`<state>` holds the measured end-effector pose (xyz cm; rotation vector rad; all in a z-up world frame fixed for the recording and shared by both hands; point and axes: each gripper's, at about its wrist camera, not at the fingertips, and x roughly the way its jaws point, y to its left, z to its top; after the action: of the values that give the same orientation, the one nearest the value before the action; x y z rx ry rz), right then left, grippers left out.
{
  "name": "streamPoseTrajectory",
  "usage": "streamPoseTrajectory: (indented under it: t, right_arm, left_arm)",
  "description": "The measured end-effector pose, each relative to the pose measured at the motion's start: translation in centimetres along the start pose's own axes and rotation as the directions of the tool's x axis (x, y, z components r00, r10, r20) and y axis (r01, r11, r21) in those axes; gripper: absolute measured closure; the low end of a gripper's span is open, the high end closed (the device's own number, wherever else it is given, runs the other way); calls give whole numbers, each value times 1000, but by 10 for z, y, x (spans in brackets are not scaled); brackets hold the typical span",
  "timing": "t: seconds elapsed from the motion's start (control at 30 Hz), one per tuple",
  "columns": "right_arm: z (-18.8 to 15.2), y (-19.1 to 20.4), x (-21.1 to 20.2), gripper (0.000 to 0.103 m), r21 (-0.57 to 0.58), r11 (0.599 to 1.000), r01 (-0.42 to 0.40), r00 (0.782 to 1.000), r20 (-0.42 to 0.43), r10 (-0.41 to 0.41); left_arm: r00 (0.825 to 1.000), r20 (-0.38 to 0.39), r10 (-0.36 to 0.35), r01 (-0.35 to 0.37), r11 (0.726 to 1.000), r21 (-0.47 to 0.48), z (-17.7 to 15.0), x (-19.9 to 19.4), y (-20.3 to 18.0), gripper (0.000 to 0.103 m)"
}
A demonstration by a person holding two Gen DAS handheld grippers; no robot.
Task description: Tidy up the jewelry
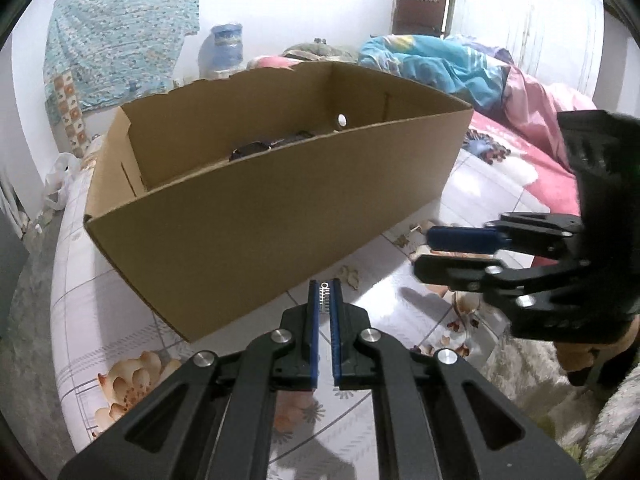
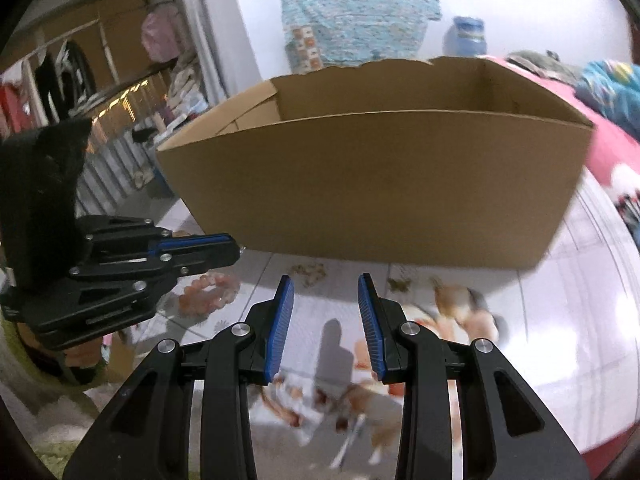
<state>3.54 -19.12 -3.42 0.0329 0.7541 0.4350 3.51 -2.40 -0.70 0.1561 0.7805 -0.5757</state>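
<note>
A brown cardboard box [image 1: 256,208] stands open on the floral bed sheet; it also shows in the right wrist view [image 2: 372,184]. Dark items [image 1: 256,148] lie inside it. My left gripper [image 1: 325,296] is shut on a small silver piece of jewelry [image 1: 325,294], held just in front of the box's near wall; it shows in the right wrist view [image 2: 236,250] at the left. My right gripper [image 2: 326,304] is open and empty above the sheet; it shows at the right of the left wrist view [image 1: 420,252]. A pink bead bracelet [image 2: 210,292] lies on the sheet below the left gripper.
Crumpled blue and pink bedding [image 1: 460,68] lies behind and right of the box. A blue water jug [image 1: 224,48] stands by the wall. A shelf with clothes [image 2: 80,80] is at the left. The bed's edge [image 1: 60,300] drops off at the left.
</note>
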Motion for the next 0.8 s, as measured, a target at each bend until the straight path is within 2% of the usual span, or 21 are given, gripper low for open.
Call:
streamPoseTrajectory:
  t: [0.37,0.53,0.6,0.63,0.7,0.8]
  right_arm:
    - [13,19,44,70,-197,980,6,995,-95,-26]
    - [12,26,54,81,-265,964,21,990,-132,-58]
    - [12,27,56,91,-276,961,17,988,-146,-60]
    - [12,28,57,91,-284,959,18,986,-152,-64]
    - [13,28,58,99,-281,960,8,985,-164,-57]
    - [12,22,56,103,-258,966,6,985,-167,-51]
  left_arm:
    - [1000,10,-23,24,999,-43,-5,2,16,99]
    - [1000,15,-27,28,998,-51,-8,1,20,99]
    - [999,15,-29,30,998,-54,-9,1,22,99]
    - [999,15,-30,31,998,-56,-9,1,23,99]
    - [999,15,-33,34,998,-58,-9,2,24,99]
    - [999,18,-35,36,998,-58,-10,1,25,99]
